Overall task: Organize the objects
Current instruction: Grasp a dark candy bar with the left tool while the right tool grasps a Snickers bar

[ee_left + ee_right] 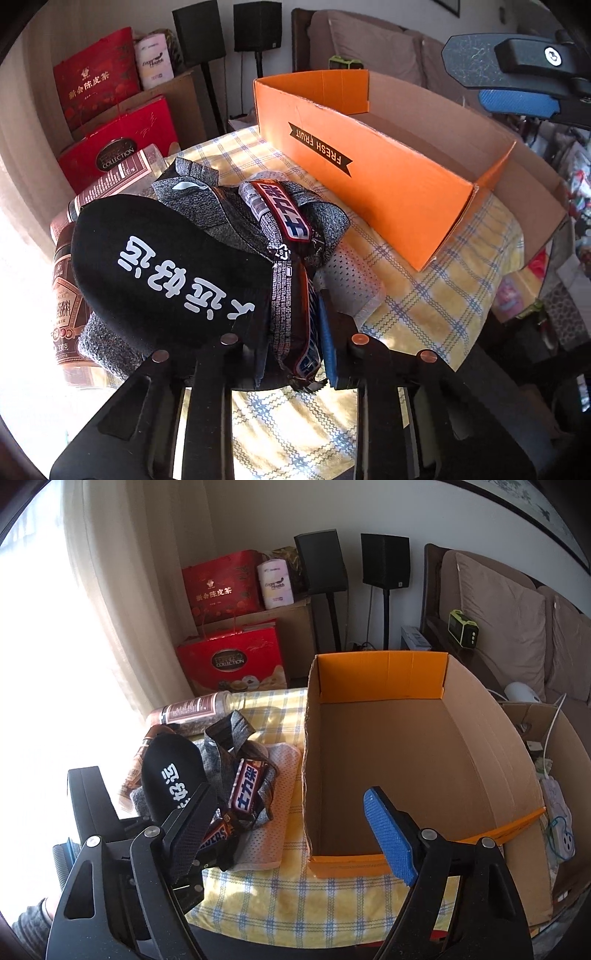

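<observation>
Left wrist view: the left gripper [295, 354] has its jaws drawn in tight on the near end of a Snickers bar [301, 328], which lies at the edge of a heap with a second bar [282, 210], a black sock [166, 266] with white characters and a grey sock [221, 210], all on the checked tablecloth [424, 291]. A brown-labelled bottle [68, 291] lies behind the heap. The orange box [369, 173] marked FRESH FRUIT stands just beside the heap, to its right.

To do this step well, the person probably should lift the bar straight up until its wrapper is free of the socks, then carry it over the near orange wall before letting go, so that no cloth trails along.

Right wrist view: the right gripper [299, 834] stands with its fingers spread wide and holds nothing, poised above the near left corner of the box [406, 738]. The brown cardboard floor of the box shows bare; nothing lies inside yet. The heap sits outside its left wall.
</observation>
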